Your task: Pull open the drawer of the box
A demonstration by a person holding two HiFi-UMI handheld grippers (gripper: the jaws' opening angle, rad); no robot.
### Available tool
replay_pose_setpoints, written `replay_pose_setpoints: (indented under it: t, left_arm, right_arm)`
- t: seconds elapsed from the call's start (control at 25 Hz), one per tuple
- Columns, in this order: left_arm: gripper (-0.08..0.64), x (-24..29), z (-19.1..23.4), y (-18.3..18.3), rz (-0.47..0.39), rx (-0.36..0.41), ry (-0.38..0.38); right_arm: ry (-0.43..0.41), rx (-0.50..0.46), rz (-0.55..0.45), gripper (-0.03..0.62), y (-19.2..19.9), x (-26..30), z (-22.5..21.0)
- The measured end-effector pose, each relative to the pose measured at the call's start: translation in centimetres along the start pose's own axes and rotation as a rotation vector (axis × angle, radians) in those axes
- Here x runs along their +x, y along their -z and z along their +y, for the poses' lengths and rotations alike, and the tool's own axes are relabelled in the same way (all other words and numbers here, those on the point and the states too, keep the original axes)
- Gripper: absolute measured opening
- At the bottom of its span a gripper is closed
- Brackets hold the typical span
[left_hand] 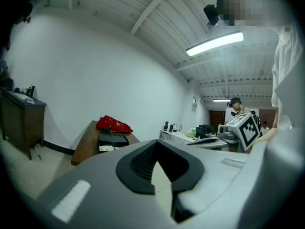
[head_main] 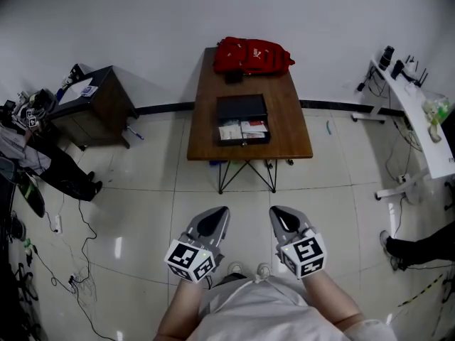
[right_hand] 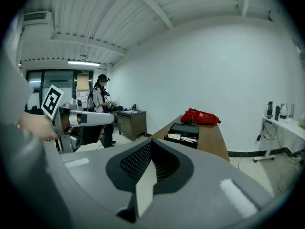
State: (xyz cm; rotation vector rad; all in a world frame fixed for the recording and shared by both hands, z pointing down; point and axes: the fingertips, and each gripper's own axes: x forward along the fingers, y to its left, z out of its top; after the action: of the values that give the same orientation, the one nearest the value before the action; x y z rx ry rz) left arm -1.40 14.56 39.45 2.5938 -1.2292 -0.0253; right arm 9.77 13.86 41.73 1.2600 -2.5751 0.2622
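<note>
A black box (head_main: 242,108) lies on a brown table (head_main: 291,137) across the tiled floor. Its drawer (head_main: 243,131) stands pulled out toward me, with white and red papers showing inside. Both grippers hang close to my body, far from the table. My left gripper (head_main: 215,217) is shut and holds nothing, and so is my right gripper (head_main: 282,217). In the left gripper view the box (left_hand: 113,140) is small beyond the shut left gripper (left_hand: 156,144). The right gripper view shows the box (right_hand: 182,132) past the shut right gripper (right_hand: 151,144).
A red bag (head_main: 252,54) lies behind the box at the table's far end. A dark cabinet (head_main: 92,105) stands at the left and a white desk (head_main: 416,112) at the right. A person (head_main: 43,155) and cables (head_main: 78,275) are at the left.
</note>
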Motion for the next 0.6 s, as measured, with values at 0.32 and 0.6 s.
replay_pose_setpoints:
  t: [0.32, 0.6]
  left_arm:
    - [0.006, 0.5, -1.5, -0.3, -0.002, 0.014, 0.0]
    - [0.006, 0.9, -1.9, -1.0, -0.003, 0.036, 0.01]
  right_arm:
    - [-0.015, -0.015, -0.02, 0.003, -0.5, -1.2, -0.6]
    - [-0.02, -0.02, -0.034, 0.003, -1.0, -1.2, -0.8]
